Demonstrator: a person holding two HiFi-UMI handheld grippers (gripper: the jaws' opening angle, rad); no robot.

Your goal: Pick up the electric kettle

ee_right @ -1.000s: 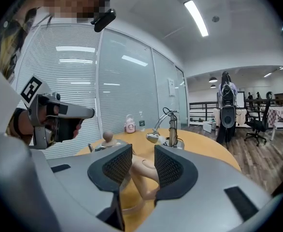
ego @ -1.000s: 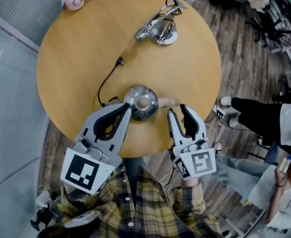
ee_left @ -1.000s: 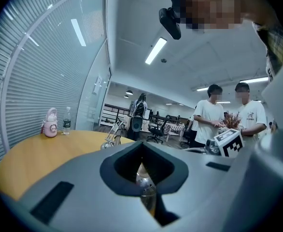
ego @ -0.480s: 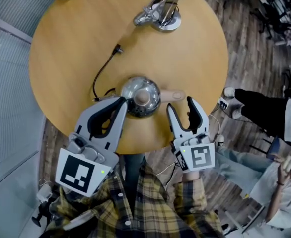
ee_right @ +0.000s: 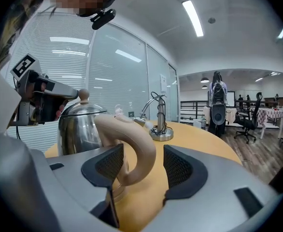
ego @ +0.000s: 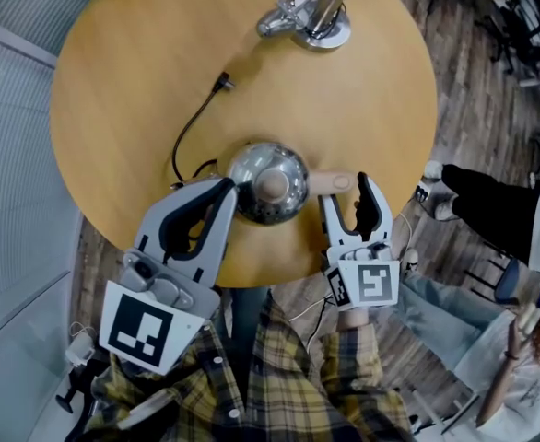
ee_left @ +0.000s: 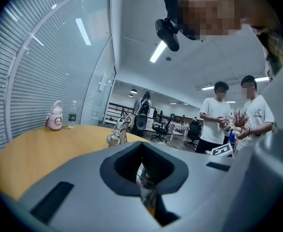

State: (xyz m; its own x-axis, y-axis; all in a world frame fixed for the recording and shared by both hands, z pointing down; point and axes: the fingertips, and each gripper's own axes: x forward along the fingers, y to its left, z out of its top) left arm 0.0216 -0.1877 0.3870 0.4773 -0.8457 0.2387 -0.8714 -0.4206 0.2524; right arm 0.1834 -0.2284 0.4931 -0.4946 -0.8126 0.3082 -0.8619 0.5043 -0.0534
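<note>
The steel electric kettle (ego: 270, 182) stands on the round wooden table (ego: 113, 109), near its front edge, its beige handle (ego: 332, 182) pointing right. My right gripper (ego: 347, 194) is open; its jaws have just been opening. In the right gripper view the handle (ee_right: 136, 151) curves between the two ribbed pads (ee_right: 177, 167), with a gap on the right side, and the kettle body (ee_right: 78, 127) is just behind. My left gripper (ego: 226, 191) is shut, its tip against the kettle's left side. In the left gripper view only a sliver of kettle (ee_left: 146, 190) shows through the jaws.
A black power cord (ego: 189, 136) runs from the kettle to a loose plug. A chrome stand on a round base (ego: 314, 21) sits at the far side. A pink bottle (ee_left: 55, 116) and a water bottle (ee_left: 72, 114) stand at the far edge. People (ee_left: 218, 117) stand beyond; someone's legs (ego: 487, 212) are at the right.
My right gripper has moved forward and down to the handle, and its jaws have spread apart around it. The left gripper has stayed at the kettle's left side.
</note>
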